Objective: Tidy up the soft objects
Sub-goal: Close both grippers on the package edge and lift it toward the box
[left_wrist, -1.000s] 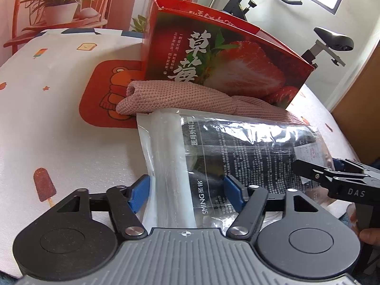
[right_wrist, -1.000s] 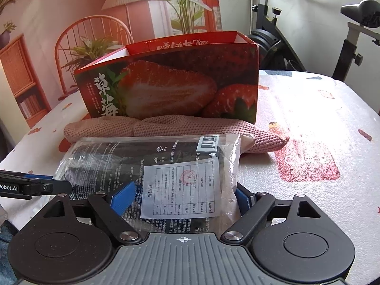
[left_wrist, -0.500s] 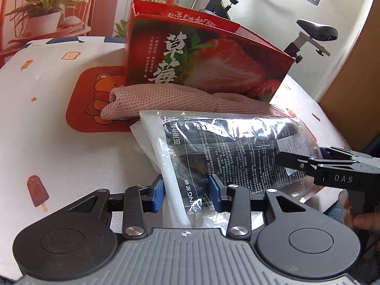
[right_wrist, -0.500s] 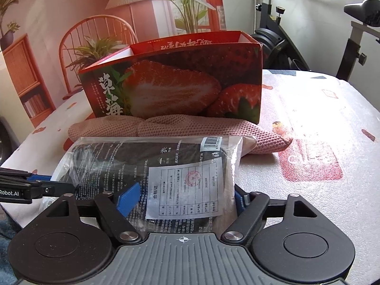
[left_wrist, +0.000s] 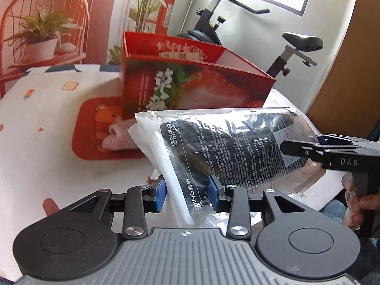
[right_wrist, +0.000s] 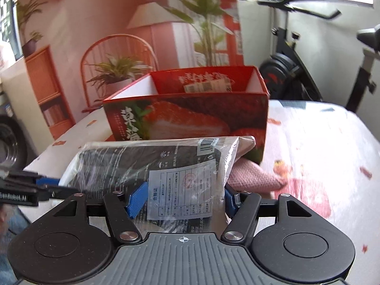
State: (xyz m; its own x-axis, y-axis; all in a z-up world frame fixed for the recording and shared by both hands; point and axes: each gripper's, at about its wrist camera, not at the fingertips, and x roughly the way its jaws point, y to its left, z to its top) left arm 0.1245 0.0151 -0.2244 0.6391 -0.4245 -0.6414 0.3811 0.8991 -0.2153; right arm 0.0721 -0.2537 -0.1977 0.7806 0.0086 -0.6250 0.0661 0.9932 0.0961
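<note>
A table (left_wrist: pixel 35 147) under a white cloth printed with toast and ice lollies fills the room's middle, with an exercise bike (left_wrist: pixel 239 23) by the window behind it. Near the table's far edge stands the open red strawberry box (left_wrist: pixel 190 87), and a pink knitted cloth (left_wrist: pixel 118 137) lies along the foot of its front wall.

We hold the clear plastic packet (left_wrist: pixel 237 147) of dark folded fabric between both tools. Our left gripper (left_wrist: pixel 186 193) has its blue pads pressed onto the packet's white end; our right gripper (right_wrist: pixel 181 200) pinches the end carrying the paper label. A second ago the packet lay flat on the cloth near the table's front edge, and the left claw stood spread around it. Now that claw has closed, and the packet hangs lifted and tilted, clear of the table, its upper edge level with the box's lower front wall.

We judge the pick-up done and the carry begun: the packet needs to rise above the box rim and go inside. The pink cloth remains to be put away.
</note>
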